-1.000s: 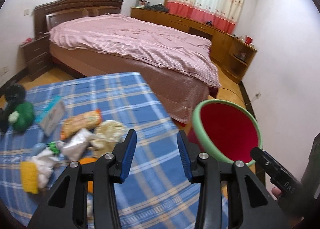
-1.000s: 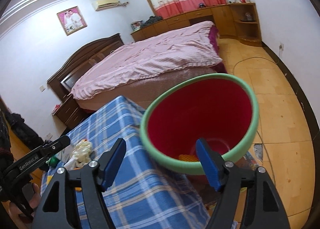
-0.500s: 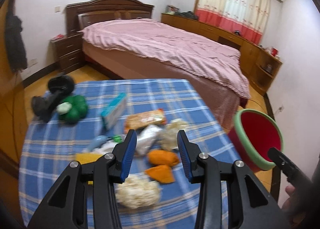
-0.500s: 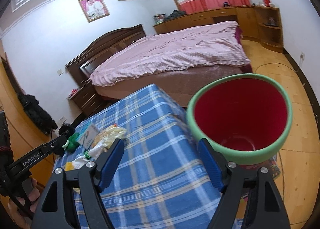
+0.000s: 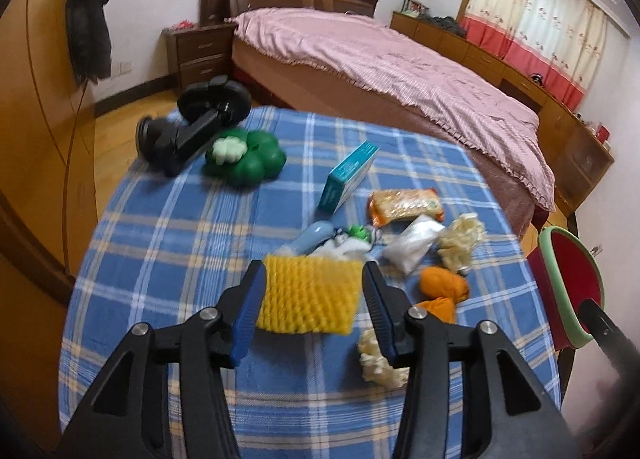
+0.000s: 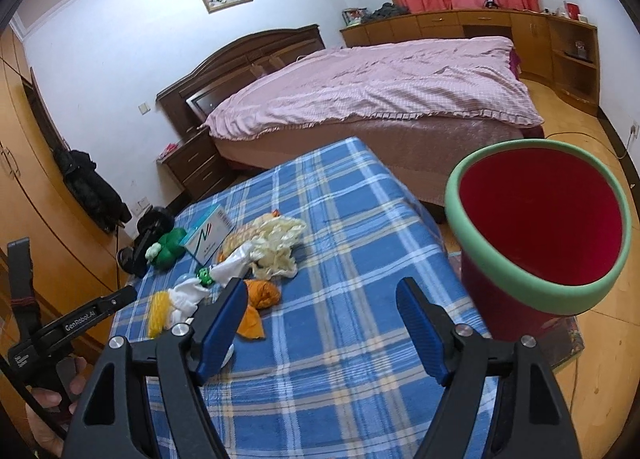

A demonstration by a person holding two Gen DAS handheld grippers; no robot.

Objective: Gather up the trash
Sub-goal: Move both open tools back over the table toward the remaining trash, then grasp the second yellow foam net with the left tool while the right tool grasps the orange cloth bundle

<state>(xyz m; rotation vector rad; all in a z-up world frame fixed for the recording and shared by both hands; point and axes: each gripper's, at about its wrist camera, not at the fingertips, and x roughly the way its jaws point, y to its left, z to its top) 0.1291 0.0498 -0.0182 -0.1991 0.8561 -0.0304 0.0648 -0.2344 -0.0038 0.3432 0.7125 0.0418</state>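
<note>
Trash lies on the blue plaid table (image 5: 192, 243): a yellow foam net (image 5: 308, 295), orange scraps (image 5: 444, 285), white crumpled tissue (image 5: 414, 245), a cream foam net (image 5: 462, 239), a snack packet (image 5: 406, 205) and another cream scrap (image 5: 378, 357). My left gripper (image 5: 312, 309) is open, its fingers either side of the yellow net, above it. My right gripper (image 6: 320, 323) is open and empty over the table's near right part, left of the red bin with a green rim (image 6: 536, 239). The pile (image 6: 256, 255) also shows in the right wrist view.
A teal box (image 5: 348, 175), a green clover-shaped container (image 5: 244, 159) and a black device (image 5: 192, 127) sit at the table's far side. A bed with a pink cover (image 5: 400, 71) stands beyond. The bin (image 5: 572, 291) stands on the floor right of the table.
My left gripper has swung left from the bin to over the trash pile and now straddles the yellow net. My right gripper has drawn back left, away from the bin.
</note>
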